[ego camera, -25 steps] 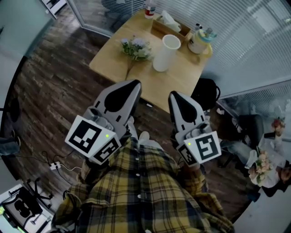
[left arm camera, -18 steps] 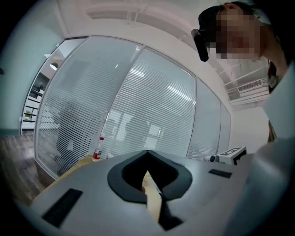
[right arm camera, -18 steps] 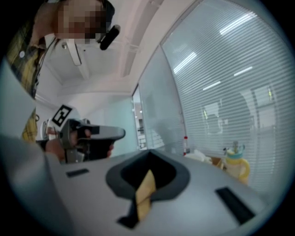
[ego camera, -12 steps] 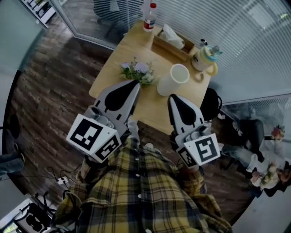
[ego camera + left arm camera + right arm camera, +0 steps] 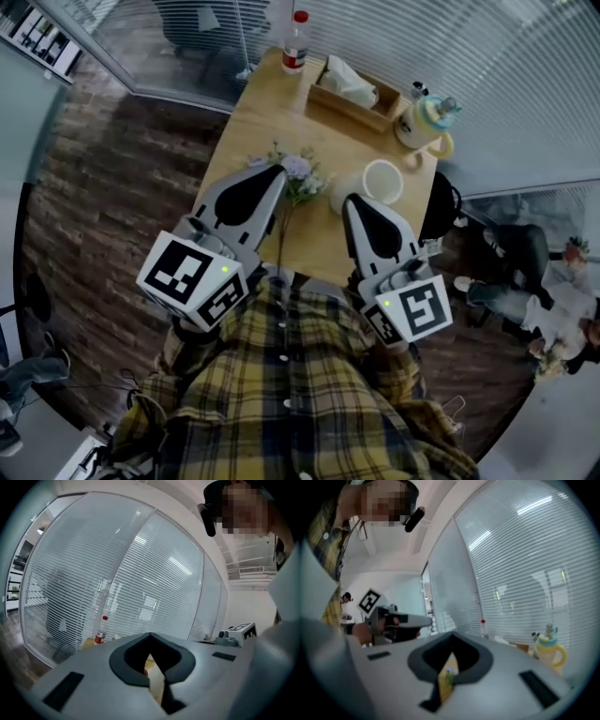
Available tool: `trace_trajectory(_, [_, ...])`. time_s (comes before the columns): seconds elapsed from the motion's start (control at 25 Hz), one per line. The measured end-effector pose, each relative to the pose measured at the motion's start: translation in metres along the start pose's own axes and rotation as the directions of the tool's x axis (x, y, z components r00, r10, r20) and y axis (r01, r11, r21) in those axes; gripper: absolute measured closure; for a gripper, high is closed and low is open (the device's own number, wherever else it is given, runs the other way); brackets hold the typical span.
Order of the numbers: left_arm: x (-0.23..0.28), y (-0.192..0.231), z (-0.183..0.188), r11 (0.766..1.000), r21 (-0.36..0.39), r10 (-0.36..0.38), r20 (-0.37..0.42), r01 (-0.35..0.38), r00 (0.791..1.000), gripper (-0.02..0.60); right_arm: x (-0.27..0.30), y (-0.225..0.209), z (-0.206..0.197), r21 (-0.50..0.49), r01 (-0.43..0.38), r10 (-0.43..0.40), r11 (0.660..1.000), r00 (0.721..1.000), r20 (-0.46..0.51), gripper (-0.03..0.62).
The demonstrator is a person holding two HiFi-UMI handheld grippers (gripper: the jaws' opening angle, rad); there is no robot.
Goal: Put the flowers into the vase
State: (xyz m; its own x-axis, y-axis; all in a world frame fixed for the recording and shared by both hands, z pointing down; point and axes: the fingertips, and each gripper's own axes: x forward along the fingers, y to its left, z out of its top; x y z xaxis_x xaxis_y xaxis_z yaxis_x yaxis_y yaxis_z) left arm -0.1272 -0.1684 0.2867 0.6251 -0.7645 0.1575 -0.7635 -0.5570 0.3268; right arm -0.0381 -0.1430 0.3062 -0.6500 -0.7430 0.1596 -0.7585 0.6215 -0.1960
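Wooden surface (image 5: 248,122) beside slatted glass walls. In the head view we see the flowers (image 5: 298,172) lying on it just left of the upright white vase (image 5: 382,183), between the tips of our left hand-held gripper (image 5: 277,171) and right hand-held gripper (image 5: 348,201).

Left gripper view: jaws closed and empty, with a red-capped bottle (image 5: 100,632) beyond.

Right gripper view: jaws closed and empty, with a yellow jug (image 5: 549,651) ahead.

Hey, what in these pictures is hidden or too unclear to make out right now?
Flowers: head view, left side hidden behind the left claw.
Vase: head view, lower part behind the right claw; contents too small to tell.
Table: both gripper views, mostly blocked by each claw's own body.
Bottle label: head view, too small to read.
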Motion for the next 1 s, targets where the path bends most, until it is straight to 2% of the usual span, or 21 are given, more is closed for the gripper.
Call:
trace_trajectory(0.32, [0.019, 0.008, -0.009, 1.0, -0.003, -0.02, -0.042, 0.02, 0.999, 0.572, 0.004, -0.007, -0.004, 0.006, -0.009, 0.009, 1.0, 0.999, -0.032, 0.582])
trace_trajectory(0.56, [0.028, 0.003, -0.013, 0.999, -0.031, 0.025, -0.029, -0.026, 0.999, 0.572, 0.002, -0.009, -0.005, -0.001, -0.093, 0.093, 0.996, 0.994, -0.057, 0.582])
trace_trajectory(0.76, [0.03, -0.006, -0.016, 0.998, -0.043, 0.054, -0.013, -0.054, 0.998, 0.572, -0.005, -0.017, -0.002, 0.004, -0.126, 0.126, 0.992, 0.99, -0.055, 0.582])
trace_trajectory(0.96, [0.024, -0.004, -0.012, 0.994, -0.007, 0.113, -0.003, -0.113, 0.994, 0.569, -0.007, -0.016, -0.001, -0.022, -0.159, 0.157, 0.987, 0.986, -0.059, 0.582])
trace_trajectory(1.0, [0.024, -0.004, -0.013, 0.993, -0.003, 0.116, -0.011, -0.116, 0.993, 0.552, -0.007, -0.014, -0.001, -0.025, -0.168, 0.166, 0.986, 0.984, -0.061, 0.582])
